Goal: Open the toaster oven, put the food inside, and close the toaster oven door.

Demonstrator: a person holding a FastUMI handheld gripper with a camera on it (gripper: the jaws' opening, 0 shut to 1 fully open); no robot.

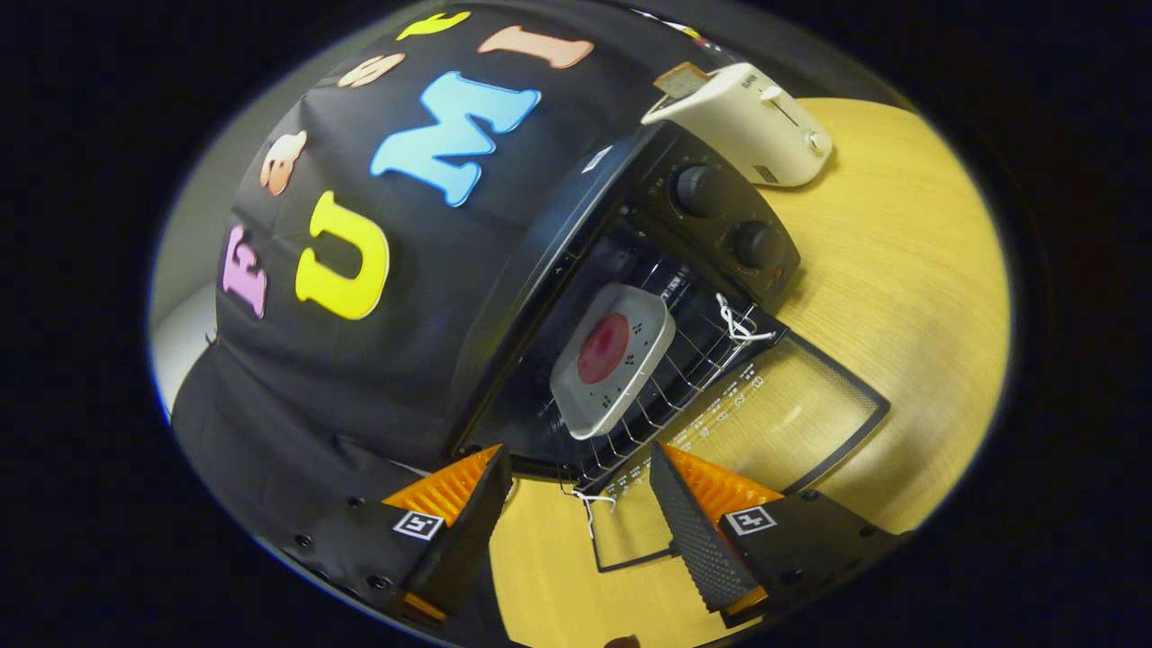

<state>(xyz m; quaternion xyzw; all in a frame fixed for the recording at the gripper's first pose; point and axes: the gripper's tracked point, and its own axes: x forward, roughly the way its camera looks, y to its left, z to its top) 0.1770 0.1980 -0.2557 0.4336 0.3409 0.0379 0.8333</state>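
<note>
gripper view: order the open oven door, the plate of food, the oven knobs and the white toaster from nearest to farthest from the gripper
From the open gripper:
1. Oven door, folded down just ahead of the fingers.
2. Plate of food, on the rack inside.
3. Oven knobs, on the panel beyond the plate.
4. White toaster, behind the oven.

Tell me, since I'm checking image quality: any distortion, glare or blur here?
Gripper view: fisheye bends the black toaster oven and light wooden table; faint glare on the lowered glass door; the white square plate with red food is sharp; the open gripper is empty.
</note>
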